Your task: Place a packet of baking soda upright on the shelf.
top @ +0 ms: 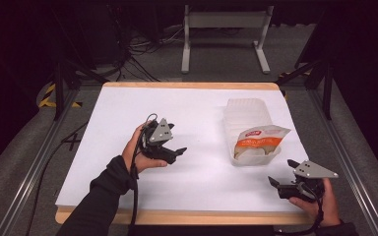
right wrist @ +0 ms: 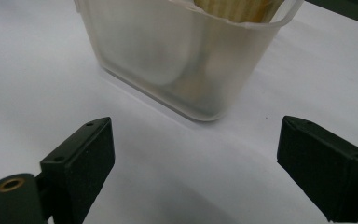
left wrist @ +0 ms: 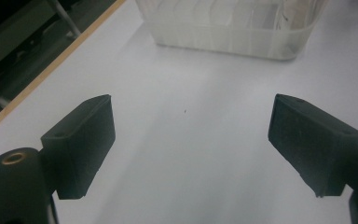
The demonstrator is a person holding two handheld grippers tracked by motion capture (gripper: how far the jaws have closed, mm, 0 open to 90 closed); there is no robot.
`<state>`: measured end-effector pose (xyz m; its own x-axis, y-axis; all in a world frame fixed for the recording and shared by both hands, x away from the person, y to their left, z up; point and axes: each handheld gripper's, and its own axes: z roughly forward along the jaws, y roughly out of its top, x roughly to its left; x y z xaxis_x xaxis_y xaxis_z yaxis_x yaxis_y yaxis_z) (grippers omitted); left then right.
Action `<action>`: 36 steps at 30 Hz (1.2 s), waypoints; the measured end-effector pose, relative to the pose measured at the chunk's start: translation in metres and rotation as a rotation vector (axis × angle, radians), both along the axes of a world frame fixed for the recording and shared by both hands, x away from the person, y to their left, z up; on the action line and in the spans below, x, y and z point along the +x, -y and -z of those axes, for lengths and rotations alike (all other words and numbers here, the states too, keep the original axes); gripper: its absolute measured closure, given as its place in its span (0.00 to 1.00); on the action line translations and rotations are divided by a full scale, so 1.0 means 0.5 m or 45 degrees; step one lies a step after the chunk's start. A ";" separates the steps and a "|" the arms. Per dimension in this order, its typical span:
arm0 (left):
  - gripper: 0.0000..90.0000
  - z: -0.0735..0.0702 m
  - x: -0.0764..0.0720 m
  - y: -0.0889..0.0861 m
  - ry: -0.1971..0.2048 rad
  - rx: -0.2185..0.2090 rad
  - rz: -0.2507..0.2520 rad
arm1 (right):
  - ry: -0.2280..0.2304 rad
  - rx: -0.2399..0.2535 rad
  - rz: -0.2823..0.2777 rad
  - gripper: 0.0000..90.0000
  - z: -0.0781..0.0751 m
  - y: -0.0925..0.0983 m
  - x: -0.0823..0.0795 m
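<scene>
No legible text; bag (top: 258, 141) label blurred

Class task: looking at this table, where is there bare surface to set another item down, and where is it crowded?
Free: the far-left stretch of the white table, between its far edge and the left gripper; also the near middle, between the two grippers. Crowded: the right side, where the clear plastic bin holding a snack bag sits just beyond the right gripper.

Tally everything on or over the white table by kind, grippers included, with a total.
Handheld grippers: 2, the left gripper and the right gripper, both with jaws apart and nothing between them
Translucent plastic tubs: 1, the tub
Snack bags: 1, the orange and white bag lying in the tub
Total: 4
</scene>
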<state>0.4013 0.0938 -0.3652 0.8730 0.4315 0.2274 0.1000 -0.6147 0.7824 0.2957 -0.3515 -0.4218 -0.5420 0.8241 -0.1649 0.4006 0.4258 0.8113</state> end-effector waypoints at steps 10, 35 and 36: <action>0.13 0.028 -0.025 -0.061 0.011 0.063 -0.048 | 0.002 -0.017 -0.011 0.13 0.000 -0.004 0.000; 0.09 0.107 -0.147 -0.303 -0.120 0.034 -0.315 | 0.028 -0.055 -0.047 0.12 -0.009 -0.027 0.008; 0.08 0.108 -0.152 -0.315 -0.104 0.024 -0.332 | 0.030 -0.063 -0.048 0.12 -0.008 -0.026 0.005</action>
